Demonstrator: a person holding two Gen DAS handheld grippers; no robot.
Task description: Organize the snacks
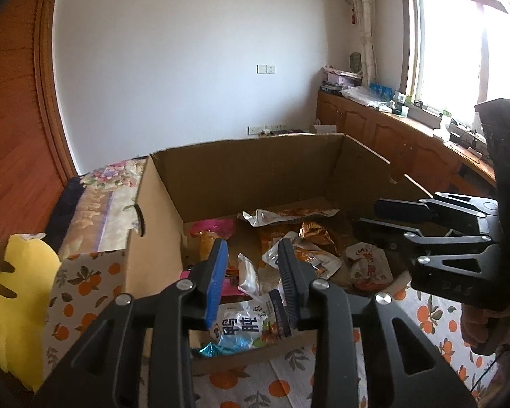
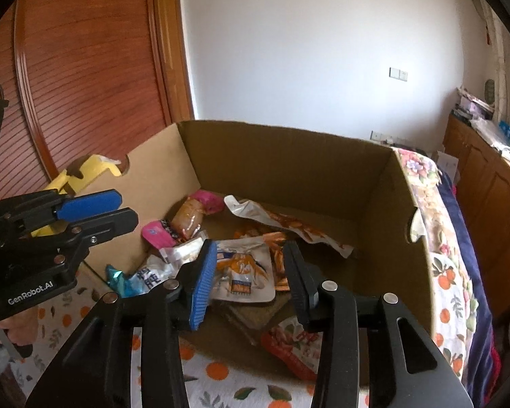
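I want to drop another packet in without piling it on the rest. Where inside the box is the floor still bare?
The cardboard box has bare floor along its back wall, behind the torn silver bag, and toward the back right corner. The middle and front are crowded: pink packets, the white-and-orange pouch, the blue-and-white bag and a red packet overlap there.

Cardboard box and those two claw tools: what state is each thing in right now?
cardboard box: open-topped, near side down, snacks loose inside.
left gripper: open, empty, over the packets.
right gripper: open, empty, over the packets.
white-and-orange pouch: lying flat, sealed as far as I can tell.
silver bag: crumpled, looks torn open.
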